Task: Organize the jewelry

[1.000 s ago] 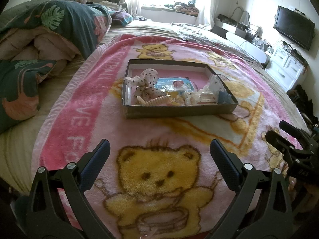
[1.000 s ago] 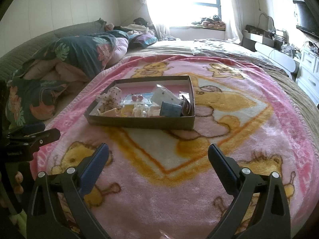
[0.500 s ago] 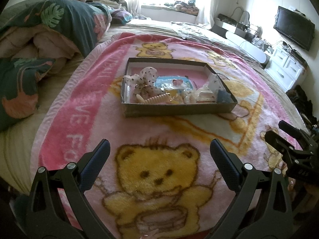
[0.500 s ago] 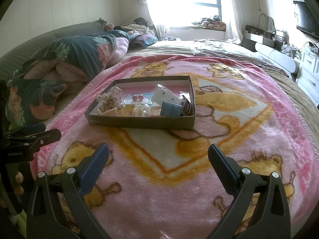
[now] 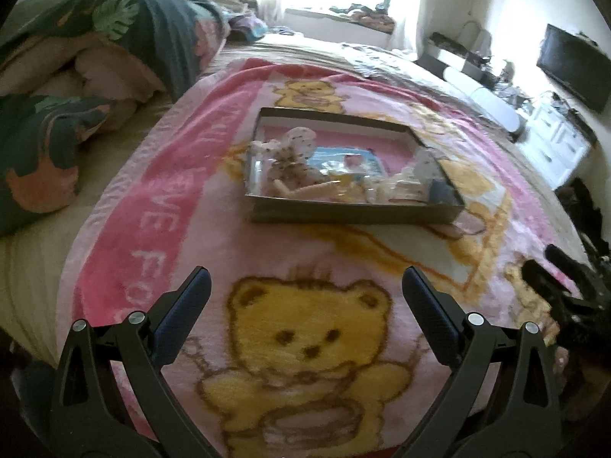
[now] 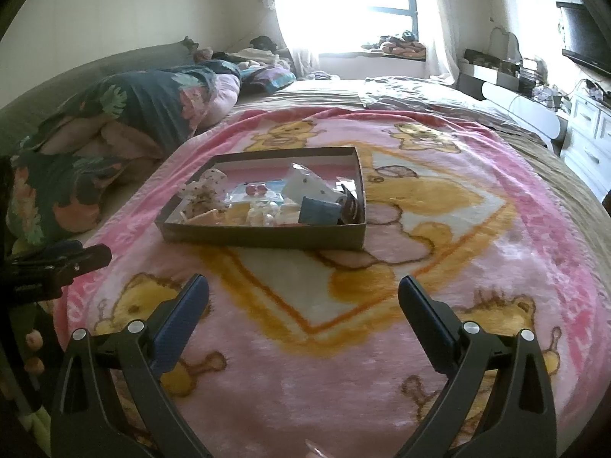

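Left hand-held gripper (image 5: 305, 290) hangs spread wide over the pink bear blanket (image 5: 305, 343), nothing between its fingers, and the right hand-held gripper (image 6: 303, 294) is just as wide apart and empty over the same blanket. Ahead of both, well apart from the fingertips, the shallow box (image 6: 267, 234) sits flat on the blanket on the bed. Inside it is a jumble of jewelry (image 6: 263, 202), with a dotted bow (image 5: 294, 149) at its left end.
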`<state>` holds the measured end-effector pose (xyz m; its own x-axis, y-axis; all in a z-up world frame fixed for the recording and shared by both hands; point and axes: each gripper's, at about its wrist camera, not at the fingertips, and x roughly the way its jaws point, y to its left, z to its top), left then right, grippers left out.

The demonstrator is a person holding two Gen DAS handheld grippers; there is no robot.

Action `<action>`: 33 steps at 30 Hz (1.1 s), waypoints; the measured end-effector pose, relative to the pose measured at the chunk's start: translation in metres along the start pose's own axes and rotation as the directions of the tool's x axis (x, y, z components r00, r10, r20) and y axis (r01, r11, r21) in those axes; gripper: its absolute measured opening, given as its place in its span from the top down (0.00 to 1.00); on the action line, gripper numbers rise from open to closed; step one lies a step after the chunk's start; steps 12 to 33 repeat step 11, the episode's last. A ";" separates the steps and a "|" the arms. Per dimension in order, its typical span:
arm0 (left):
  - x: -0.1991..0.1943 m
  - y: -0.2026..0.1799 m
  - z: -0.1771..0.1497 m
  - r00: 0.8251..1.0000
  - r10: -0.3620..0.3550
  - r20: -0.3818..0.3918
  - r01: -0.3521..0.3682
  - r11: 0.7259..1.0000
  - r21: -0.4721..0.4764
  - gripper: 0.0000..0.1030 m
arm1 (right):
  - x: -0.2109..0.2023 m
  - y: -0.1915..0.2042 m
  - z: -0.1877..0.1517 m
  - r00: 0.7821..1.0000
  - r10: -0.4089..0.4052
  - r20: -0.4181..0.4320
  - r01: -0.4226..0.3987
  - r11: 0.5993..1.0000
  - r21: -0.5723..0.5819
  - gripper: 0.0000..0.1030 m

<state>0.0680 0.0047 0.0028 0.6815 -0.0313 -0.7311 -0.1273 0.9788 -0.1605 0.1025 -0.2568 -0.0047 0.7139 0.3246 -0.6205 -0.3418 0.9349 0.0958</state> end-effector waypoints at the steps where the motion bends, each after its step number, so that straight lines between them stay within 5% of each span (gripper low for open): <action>1: 0.002 0.003 0.000 1.000 0.005 -0.005 -0.005 1.000 -0.008 0.09 | 0.001 -0.003 0.000 1.000 -0.007 0.001 0.007 1.000 0.009 0.04; 6: 0.030 0.033 0.008 0.996 0.059 -0.064 -0.065 0.995 -0.080 0.09 | 0.013 -0.038 0.005 0.995 -0.097 0.010 0.096 0.993 0.069 0.04; 11: 0.074 0.111 0.032 0.970 0.214 -0.116 -0.234 0.950 -0.206 0.09 | 0.051 -0.145 0.022 0.946 -0.304 -0.113 0.323 0.911 0.256 0.04; 33: 0.074 0.111 0.032 0.970 0.214 -0.116 -0.234 0.950 -0.206 0.09 | 0.051 -0.145 0.022 0.946 -0.304 -0.113 0.323 0.911 0.256 0.04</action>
